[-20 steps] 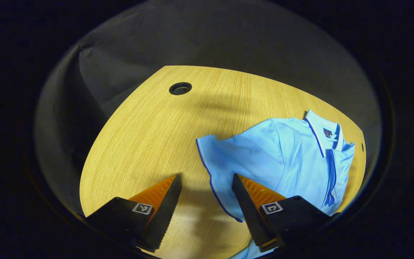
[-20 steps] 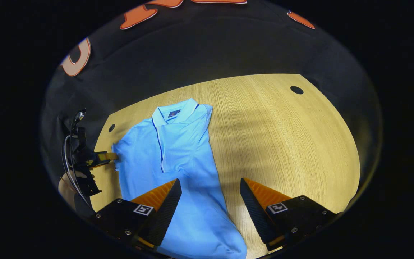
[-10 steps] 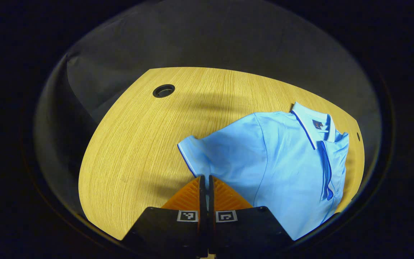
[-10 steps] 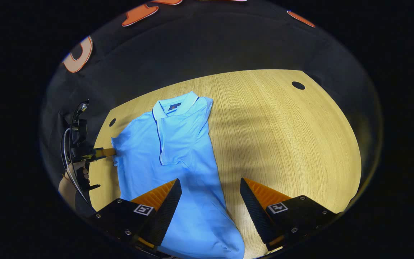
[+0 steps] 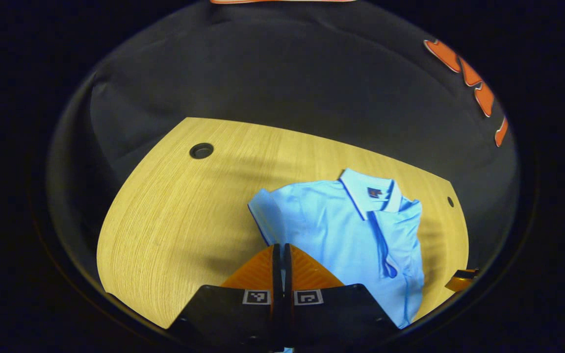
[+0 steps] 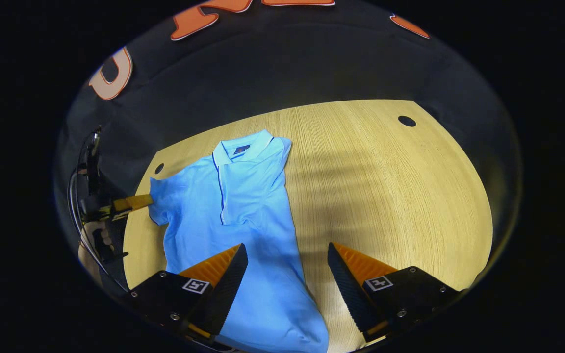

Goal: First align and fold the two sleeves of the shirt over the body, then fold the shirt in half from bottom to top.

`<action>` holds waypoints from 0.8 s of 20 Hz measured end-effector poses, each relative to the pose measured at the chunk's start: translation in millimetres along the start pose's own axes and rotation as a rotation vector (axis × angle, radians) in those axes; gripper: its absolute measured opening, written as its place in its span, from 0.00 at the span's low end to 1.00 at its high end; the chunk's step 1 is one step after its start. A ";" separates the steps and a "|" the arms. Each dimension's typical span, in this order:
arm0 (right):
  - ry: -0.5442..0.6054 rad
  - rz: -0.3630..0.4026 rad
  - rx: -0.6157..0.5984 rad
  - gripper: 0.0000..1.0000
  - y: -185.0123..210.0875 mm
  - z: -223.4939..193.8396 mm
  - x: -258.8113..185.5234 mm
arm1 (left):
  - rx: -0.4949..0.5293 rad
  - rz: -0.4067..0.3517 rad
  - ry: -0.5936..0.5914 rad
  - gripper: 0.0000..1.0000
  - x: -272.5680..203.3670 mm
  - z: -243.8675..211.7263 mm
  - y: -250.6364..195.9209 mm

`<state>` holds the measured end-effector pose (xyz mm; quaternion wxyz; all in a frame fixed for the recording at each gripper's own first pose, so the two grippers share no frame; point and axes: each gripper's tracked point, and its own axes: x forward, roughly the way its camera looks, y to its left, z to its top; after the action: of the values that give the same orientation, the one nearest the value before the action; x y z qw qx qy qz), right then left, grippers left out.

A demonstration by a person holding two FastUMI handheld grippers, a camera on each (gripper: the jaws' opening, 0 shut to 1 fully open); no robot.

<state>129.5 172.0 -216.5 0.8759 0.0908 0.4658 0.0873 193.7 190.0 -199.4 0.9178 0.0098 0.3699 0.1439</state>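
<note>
A light blue polo shirt (image 6: 243, 215) lies collar-away on the wooden table (image 6: 385, 196). One sleeve is folded over its body (image 6: 258, 191). The other sleeve (image 5: 265, 215) is raised off the table, and my left gripper (image 5: 279, 251) is shut on its edge. In the right gripper view that gripper (image 6: 138, 201) shows at the shirt's left side, held by a hand (image 6: 93, 240). My right gripper (image 6: 286, 246) hangs open above the shirt's lower part, one finger over the cloth, the other over bare wood. Its tip (image 5: 461, 282) shows in the left gripper view.
The table has a cable hole in each far corner (image 6: 406, 120) (image 6: 159, 168), also seen as hole (image 5: 201, 150) and hole (image 5: 450, 201). Bare wood stretches to the right of the shirt (image 6: 410, 220). Black cloth walls stand behind the table.
My left gripper shut on the sleeve edge a second ago and has since risen and drawn back with it, lifting the sleeve. The right gripper has barely moved and stays open.
</note>
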 end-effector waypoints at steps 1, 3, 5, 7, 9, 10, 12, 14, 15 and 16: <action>0.001 0.000 -0.001 0.99 -2.8 -1.4 -2.1 | 0.011 -0.025 0.004 0.04 -4.6 0.6 -16.6; 0.001 -0.003 0.000 0.99 -8.0 -3.0 -5.0 | 0.040 -0.070 0.009 0.04 -7.1 -0.3 -51.5; -0.002 -0.002 0.009 0.99 -12.2 -4.3 -7.3 | 0.081 -0.100 0.027 0.03 -4.8 -5.9 -83.6; -0.004 -0.004 0.016 0.99 -17.1 -5.3 -8.2 | 0.112 -0.118 0.065 0.04 2.3 -18.6 -113.5; -0.004 -0.009 0.020 0.99 -21.8 -8.1 -10.4 | 0.153 -0.118 0.100 0.04 12.5 -30.9 -134.6; -0.004 -0.010 0.022 0.99 -23.5 -10.2 -11.1 | 0.175 -0.108 0.106 0.04 17.0 -34.3 -142.3; 0.000 -0.010 0.028 0.99 -26.2 -15.0 -11.8 | 0.189 -0.112 0.100 0.04 20.6 -35.4 -161.2; 0.004 -0.008 0.032 0.99 -28.7 -19.3 -14.6 | 0.194 -0.118 0.095 0.04 22.8 -36.9 -174.1; 0.005 -0.008 0.031 0.99 -29.9 -22.1 -15.9 | 0.202 -0.119 0.098 0.04 25.2 -38.9 -178.5; 0.006 -0.008 0.030 0.99 -30.5 -24.0 -16.3 | 0.207 -0.121 0.103 0.04 27.4 -41.7 -181.7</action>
<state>102.7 140.5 -224.0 0.8733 0.1019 0.4701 0.0770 230.7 19.6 -270.8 0.8987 0.0747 0.4292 0.0496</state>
